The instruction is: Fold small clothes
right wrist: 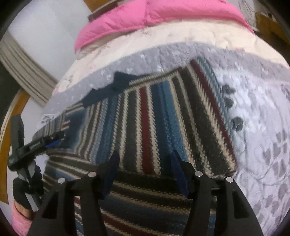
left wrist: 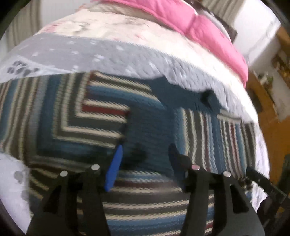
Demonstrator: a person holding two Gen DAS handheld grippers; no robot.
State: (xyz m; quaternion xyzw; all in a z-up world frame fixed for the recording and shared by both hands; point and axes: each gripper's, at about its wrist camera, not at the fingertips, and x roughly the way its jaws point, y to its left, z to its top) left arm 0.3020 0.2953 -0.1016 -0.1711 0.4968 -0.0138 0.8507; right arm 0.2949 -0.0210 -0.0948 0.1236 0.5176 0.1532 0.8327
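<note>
Handling: striped knit sweater (right wrist: 154,116) soft, floppy, lightish
Grip: hem corners, judged best
Left hand-held gripper (left wrist: 145,154): wide, empty
Right hand-held gripper (right wrist: 145,159): wide, empty

The striped sweater (right wrist: 154,118) lies flat on the bed cover (right wrist: 253,127), so there is room to pass above it. Far back, the puffy pink blanket (right wrist: 145,16) stands up and blocks the way. On the right, the cover is bare and flat.
</note>
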